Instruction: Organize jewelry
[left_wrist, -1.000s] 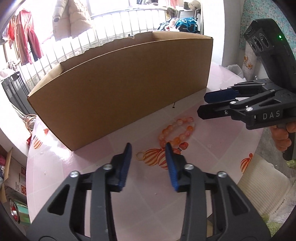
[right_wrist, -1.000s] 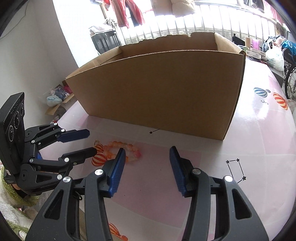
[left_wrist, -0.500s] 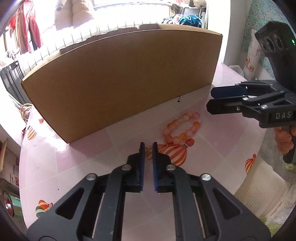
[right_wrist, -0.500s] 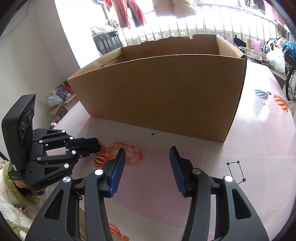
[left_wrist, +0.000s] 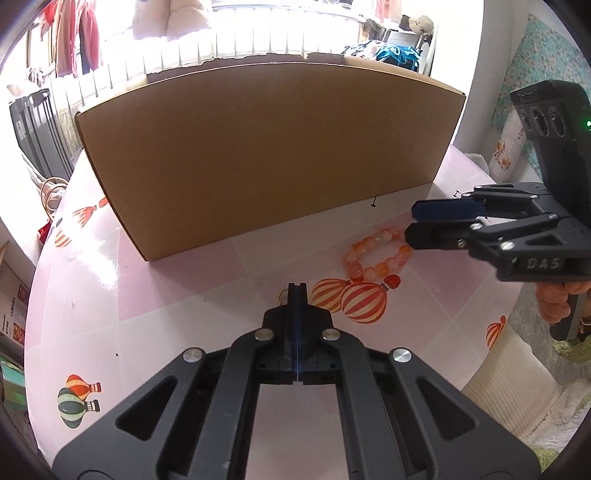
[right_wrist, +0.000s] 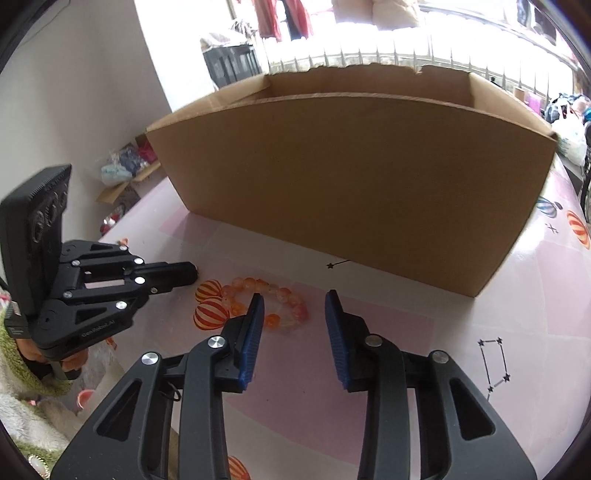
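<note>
An orange and pink bead bracelet (left_wrist: 376, 254) lies on the pink table; it also shows in the right wrist view (right_wrist: 273, 301). A small thin ring (left_wrist: 283, 294) lies on the table, mostly hidden behind my left gripper's tips. My left gripper (left_wrist: 297, 291) is shut with its tips at the ring; whether it grips the ring I cannot tell. It also shows in the right wrist view (right_wrist: 190, 271). My right gripper (right_wrist: 293, 308) is open, low over the bracelet's right part. It also shows in the left wrist view (left_wrist: 413, 221).
A large open cardboard box (left_wrist: 266, 147) stands on the table (left_wrist: 184, 295) right behind the jewelry; it also shows in the right wrist view (right_wrist: 362, 177). The table's edge curves near on the right (left_wrist: 491, 354). Balloon prints mark the tablecloth.
My left gripper has closed from wide open to fully shut at the small ring. My right gripper has moved in toward the bracelet, staying open.
</note>
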